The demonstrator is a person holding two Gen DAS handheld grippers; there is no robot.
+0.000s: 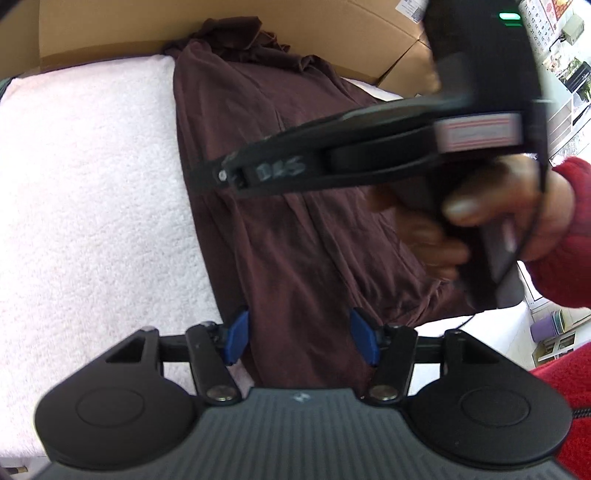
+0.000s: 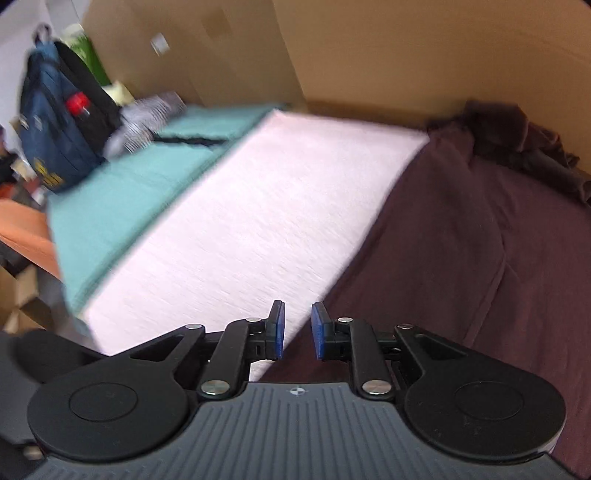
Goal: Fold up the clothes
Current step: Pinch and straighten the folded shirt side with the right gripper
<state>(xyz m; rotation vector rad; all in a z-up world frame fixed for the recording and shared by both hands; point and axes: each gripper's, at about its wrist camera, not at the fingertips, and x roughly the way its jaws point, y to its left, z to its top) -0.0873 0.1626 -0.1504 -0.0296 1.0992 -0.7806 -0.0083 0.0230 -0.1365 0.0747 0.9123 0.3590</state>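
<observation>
A dark maroon garment (image 1: 258,92) (image 2: 461,240) lies stretched over a white fleecy cover (image 1: 92,184) (image 2: 258,221), its far end bunched against a cardboard box. My left gripper (image 1: 301,341) hangs open over the garment's near end; its blue pads (image 1: 236,341) stand wide apart and nothing is pinched between them. In the left wrist view my right gripper (image 1: 221,177) reaches across the garment from the right, held by a hand (image 1: 498,206) in a red sleeve. The right wrist view shows its jaws (image 2: 298,332) a narrow gap apart with nothing between, above the garment's left edge.
Cardboard boxes (image 1: 110,29) (image 2: 369,48) wall off the far side. A teal cloth (image 2: 129,184) lies left of the white cover, with a dark blue backpack (image 2: 55,118) and a striped grey item (image 2: 147,118) on it. Shelves and clutter stand at the right (image 1: 565,74).
</observation>
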